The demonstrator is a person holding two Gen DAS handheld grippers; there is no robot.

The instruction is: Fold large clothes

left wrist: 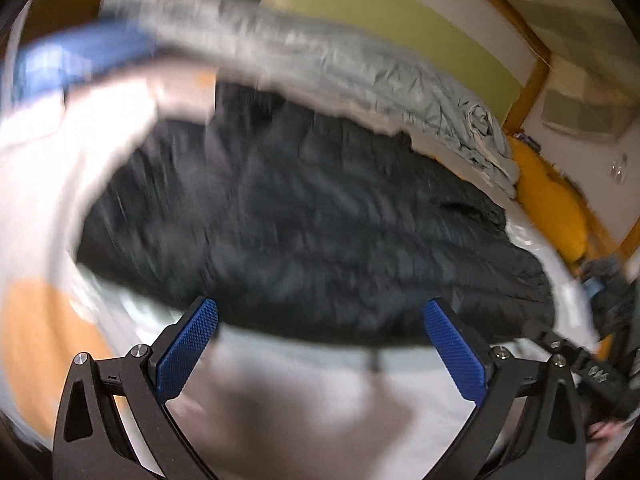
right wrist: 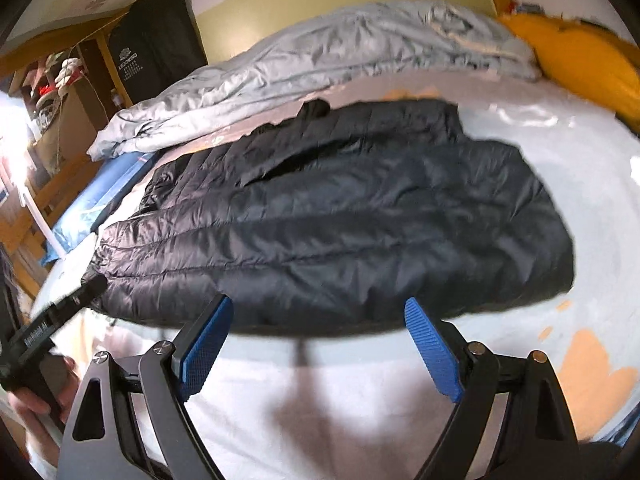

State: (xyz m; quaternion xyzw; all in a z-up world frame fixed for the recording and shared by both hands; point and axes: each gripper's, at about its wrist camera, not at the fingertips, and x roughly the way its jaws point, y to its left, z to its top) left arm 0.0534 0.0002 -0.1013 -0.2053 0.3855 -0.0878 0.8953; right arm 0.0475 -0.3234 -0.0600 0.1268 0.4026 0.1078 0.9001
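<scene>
A dark quilted puffer jacket lies spread flat on a white bed sheet; the left wrist view shows the same jacket, blurred. My right gripper stands open just short of the jacket's near hem, nothing between its blue pads. My left gripper is also open at the near hem, its pads apart and empty. In the right wrist view the left gripper appears at the far left beside the jacket's left end, held by a hand.
A crumpled grey duvet lies along the far side of the bed. An orange pillow sits at the far right. A blue cloth lies at the left edge. A wooden shelf and a black bag stand beyond.
</scene>
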